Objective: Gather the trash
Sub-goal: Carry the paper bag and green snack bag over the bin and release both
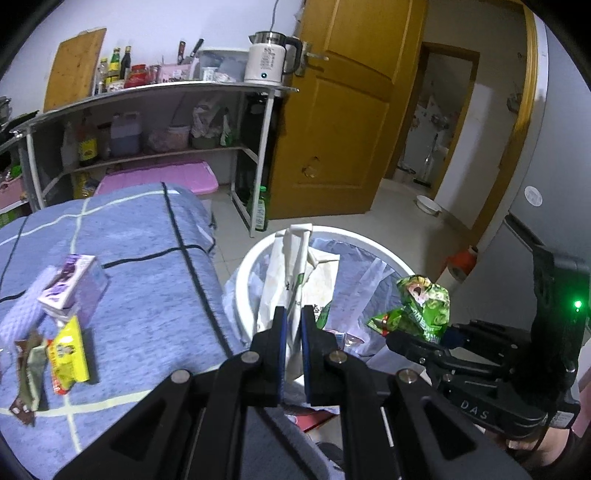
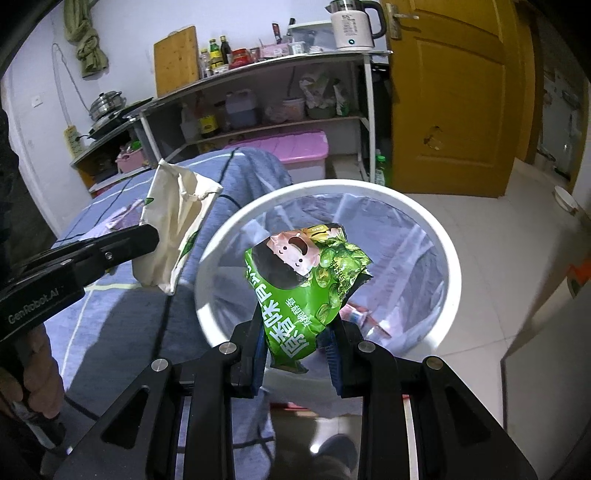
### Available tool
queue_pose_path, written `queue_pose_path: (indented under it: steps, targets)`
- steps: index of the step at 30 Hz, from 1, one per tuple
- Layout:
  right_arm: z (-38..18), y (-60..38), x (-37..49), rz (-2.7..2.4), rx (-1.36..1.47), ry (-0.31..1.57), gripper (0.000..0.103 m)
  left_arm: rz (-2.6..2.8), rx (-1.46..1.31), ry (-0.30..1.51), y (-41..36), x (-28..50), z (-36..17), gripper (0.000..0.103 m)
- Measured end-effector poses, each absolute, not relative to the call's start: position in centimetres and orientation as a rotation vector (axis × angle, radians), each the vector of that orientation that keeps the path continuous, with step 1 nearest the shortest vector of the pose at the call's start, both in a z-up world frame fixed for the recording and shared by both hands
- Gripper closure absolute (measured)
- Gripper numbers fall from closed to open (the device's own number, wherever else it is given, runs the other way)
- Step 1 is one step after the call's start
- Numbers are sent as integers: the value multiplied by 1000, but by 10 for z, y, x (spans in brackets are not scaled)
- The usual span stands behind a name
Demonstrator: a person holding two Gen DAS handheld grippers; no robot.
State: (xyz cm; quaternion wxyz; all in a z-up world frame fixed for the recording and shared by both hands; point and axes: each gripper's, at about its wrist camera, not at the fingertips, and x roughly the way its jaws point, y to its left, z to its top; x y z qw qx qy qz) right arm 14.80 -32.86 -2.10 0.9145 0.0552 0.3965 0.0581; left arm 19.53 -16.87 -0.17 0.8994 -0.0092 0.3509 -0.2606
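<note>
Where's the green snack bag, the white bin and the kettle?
Green snack bag [image 2: 306,291]: right wrist view, middle of its printed front.
White bin [image 2: 452,258]: right wrist view, right rim.
Kettle [image 1: 264,61]: left wrist view, white body.

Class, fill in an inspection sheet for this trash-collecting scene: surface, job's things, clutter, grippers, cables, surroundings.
Surface: blue checked cloth over the table.
Job's things: white bin with liner on the floor beside the table; cream paper bag; green snack wrapper; yellow packet, purple carton and brown wrapper lie on the cloth.
Clutter: red scraps inside the bin.
Grippers: left gripper shut on the paper bag; right gripper shut on the snack wrapper, above the bin.
Cables: kettle cord up the wall.
Surroundings: metal shelf, white kettle, pink box, wooden door.
</note>
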Motion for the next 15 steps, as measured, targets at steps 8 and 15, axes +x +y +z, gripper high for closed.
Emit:
queue_pose_path:
  steps: [8, 15]
  targets:
    - [-30, -341, 159, 88, 122, 849, 74, -576, -11, 771, -188, 209, -16, 95]
    - [-32, -347, 160, 66, 132, 847, 61, -582, -21, 778, -187, 210, -19, 94]
